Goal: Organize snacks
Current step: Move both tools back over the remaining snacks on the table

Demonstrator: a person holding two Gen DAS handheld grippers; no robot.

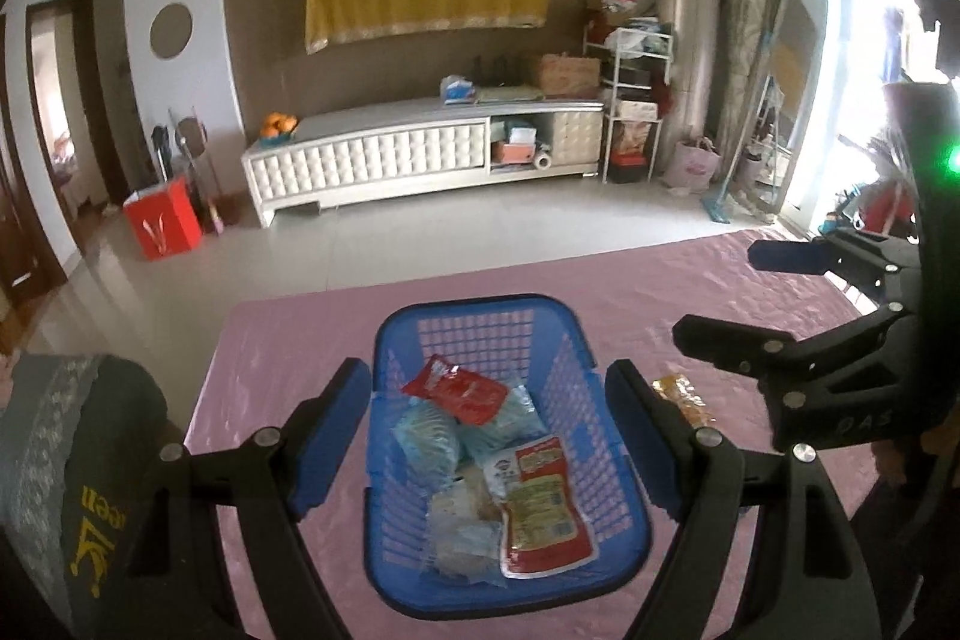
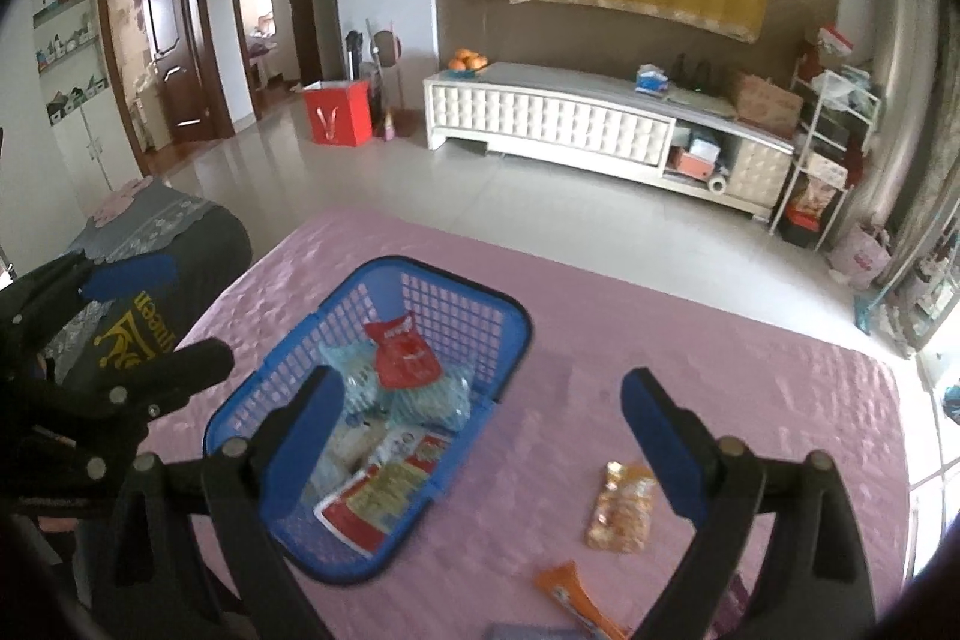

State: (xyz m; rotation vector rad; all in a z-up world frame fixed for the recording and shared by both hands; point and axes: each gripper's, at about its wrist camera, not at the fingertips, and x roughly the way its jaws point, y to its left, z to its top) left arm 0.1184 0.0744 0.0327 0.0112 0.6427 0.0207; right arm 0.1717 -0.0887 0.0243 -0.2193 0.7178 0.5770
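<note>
A blue plastic basket stands on the pink table. It holds several snack packets: a red one, pale blue ones and a red-and-white one. My left gripper is open and empty above the basket. My right gripper is open and empty, to the right of the basket; it also shows in the left wrist view. A clear packet of golden snacks and an orange packet lie on the table.
A dark cushion with yellow print sits left of the table. Across the tiled floor are a white TV cabinet, a red box and a cluttered rack.
</note>
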